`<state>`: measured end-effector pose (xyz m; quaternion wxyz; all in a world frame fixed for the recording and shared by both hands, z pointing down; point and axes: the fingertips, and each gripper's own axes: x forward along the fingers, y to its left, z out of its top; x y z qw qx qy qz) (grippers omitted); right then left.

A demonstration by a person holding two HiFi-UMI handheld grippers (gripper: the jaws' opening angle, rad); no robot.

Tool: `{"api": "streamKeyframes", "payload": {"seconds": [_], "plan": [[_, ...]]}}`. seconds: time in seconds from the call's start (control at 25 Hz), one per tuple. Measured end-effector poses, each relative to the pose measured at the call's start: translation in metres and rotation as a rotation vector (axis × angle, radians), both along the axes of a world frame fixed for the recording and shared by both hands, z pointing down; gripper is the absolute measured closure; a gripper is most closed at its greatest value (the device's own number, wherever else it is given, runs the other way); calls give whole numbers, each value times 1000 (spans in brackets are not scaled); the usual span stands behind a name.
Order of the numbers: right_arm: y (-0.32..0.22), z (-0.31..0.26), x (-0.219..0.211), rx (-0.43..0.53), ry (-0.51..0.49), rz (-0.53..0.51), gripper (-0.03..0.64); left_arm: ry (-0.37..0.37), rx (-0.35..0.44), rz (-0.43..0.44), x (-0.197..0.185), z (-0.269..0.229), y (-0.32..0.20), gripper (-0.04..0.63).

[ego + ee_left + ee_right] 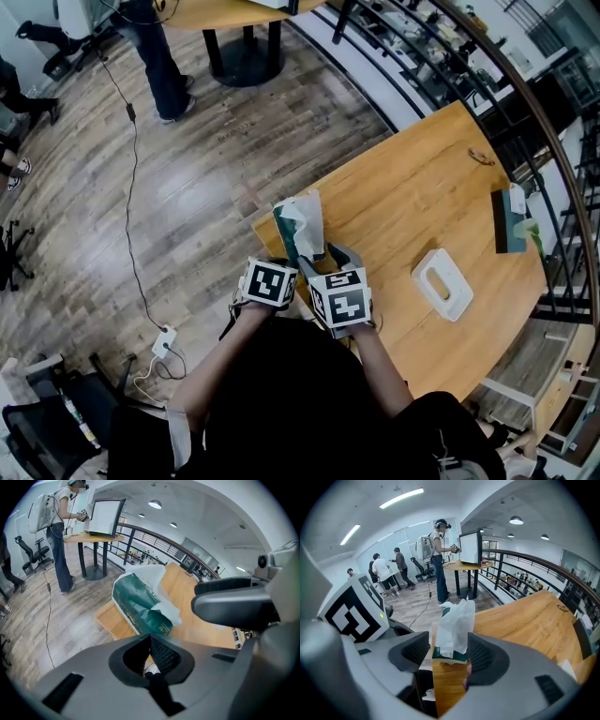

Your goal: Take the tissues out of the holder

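Note:
A green tissue pack (pixel 300 230) with white wrapping bunched at its top lies on the wooden table (pixel 422 202), close to the near-left corner. The empty white holder (pixel 442 283) sits apart from it, to the right. Both grippers hover side by side just short of the pack. My left gripper (pixel 150 641) has its pads together with nothing seen between them, and the pack (pixel 140 604) lies beyond its tips. My right gripper (pixel 449 656) stands open. The pack (pixel 454 620) shows through its gap, past the pads and untouched by them.
A dark tissue box (pixel 511 220) and a pair of glasses (pixel 481 157) lie at the table's far side, by the black railing (pixel 525 103). A cable and power strip (pixel 166 339) run across the floor at left. People stand by a desk (pixel 464 564) further off.

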<state>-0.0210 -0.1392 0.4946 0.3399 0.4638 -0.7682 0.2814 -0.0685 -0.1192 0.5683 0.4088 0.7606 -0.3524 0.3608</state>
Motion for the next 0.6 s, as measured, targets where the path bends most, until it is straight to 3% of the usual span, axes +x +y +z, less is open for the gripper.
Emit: {"api": "streamKeyframes", "payload": {"seconds": [0.2, 0.48, 0.6], "plan": [[14, 9, 8, -36, -51, 7, 407, -2, 4, -18, 7, -3, 13, 588], [35, 24, 21, -81, -18, 17, 533, -7, 13, -35, 14, -4, 32, 588], [42, 32, 25, -106, -22, 25, 553, -14, 27, -44, 16, -2, 37, 588]]}}
